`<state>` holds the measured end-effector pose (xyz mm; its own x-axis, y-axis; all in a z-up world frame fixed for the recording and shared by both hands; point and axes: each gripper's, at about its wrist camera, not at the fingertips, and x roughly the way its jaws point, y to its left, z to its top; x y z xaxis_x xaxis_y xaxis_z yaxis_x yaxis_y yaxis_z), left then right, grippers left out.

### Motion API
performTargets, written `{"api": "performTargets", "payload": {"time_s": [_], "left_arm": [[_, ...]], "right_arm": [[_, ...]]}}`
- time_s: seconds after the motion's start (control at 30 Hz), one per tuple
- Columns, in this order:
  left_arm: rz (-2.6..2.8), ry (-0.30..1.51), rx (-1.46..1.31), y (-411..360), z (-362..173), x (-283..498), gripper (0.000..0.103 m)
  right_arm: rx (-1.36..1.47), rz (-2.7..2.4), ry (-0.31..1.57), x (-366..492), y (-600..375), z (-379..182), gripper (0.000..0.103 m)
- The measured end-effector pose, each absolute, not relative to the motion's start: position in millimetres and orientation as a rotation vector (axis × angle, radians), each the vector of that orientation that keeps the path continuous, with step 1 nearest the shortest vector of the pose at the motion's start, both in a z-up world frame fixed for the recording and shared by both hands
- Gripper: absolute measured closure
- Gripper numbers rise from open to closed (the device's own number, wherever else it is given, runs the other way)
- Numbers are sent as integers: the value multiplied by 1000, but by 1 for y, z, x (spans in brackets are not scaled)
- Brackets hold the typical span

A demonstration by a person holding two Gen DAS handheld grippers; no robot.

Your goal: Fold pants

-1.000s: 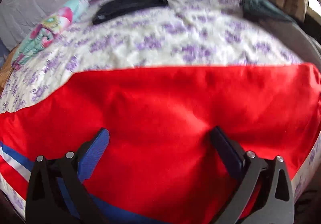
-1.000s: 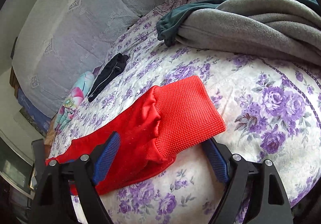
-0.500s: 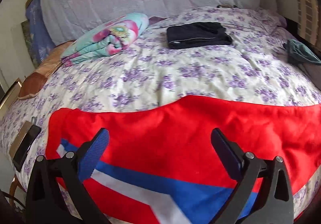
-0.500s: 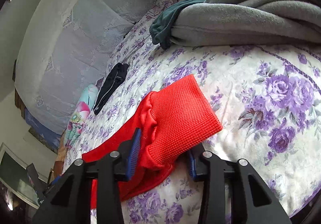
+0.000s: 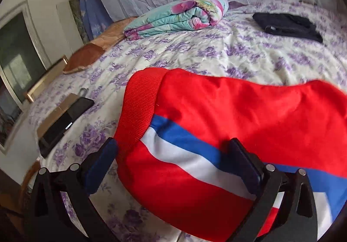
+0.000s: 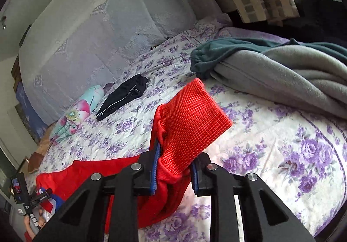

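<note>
Floral purple-and-cream bedding [image 5: 216, 51] covers the bed on which the red pants [image 5: 238, 112] lie, stretched along the near edge. Their ribbed cuff [image 6: 190, 125] is pinched between the fingers of the right gripper [image 6: 174, 173] and raised off the cover, while the ribbed waistband [image 5: 138, 107] sits at the far end of the garment, by the left gripper [image 5: 173, 166]. That gripper's jaws are spread wide over the waistband corner and the blue and white stripes [image 5: 186, 144]; they grip nothing, and whether a pad touches the cloth I cannot tell. The long axis of the pants therefore runs sideways across the bed from one gripper to the other, waistband at the left hand, cuff at the right. By my judgement the folding is at an early stage: the legs seem already laid together lengthwise, but no crosswise fold shows, so bringing the cuff over to the waistband, then halving again, remains. Farther off lie a rolled floral quilt [image 5: 180, 16], a folded black garment [image 5: 286, 25], a grey and teal pile of clothes [image 6: 282, 73], and a phone [image 5: 63, 125] near the bed's edge.
</note>
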<state>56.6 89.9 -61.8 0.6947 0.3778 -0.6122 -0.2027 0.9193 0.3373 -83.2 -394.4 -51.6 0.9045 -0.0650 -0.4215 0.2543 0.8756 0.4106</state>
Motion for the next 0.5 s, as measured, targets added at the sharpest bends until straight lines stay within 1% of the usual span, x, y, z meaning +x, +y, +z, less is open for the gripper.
{"api": "performTargets", "payload": {"time_s": [0.07,0.17,0.4,0.47,0.5], "left_arm": [[345,697,285,83,-62,51,4],[324,706,238,93,-60,52,4],[313,694,233,95,-60,51,4],[312,694,233,95,-60,50,4],[311,694,233,95,-60,50,4]], "right_arm": [[438,-170,407,-80,-387,-46,79],[430,-175,413,-74,-385,-45,79],[553,-211,465,-73,-406,-67,79],[572,-217,492,-73,-411,-75,77],[593,-216,510,-73,-413,-81,74]]}}
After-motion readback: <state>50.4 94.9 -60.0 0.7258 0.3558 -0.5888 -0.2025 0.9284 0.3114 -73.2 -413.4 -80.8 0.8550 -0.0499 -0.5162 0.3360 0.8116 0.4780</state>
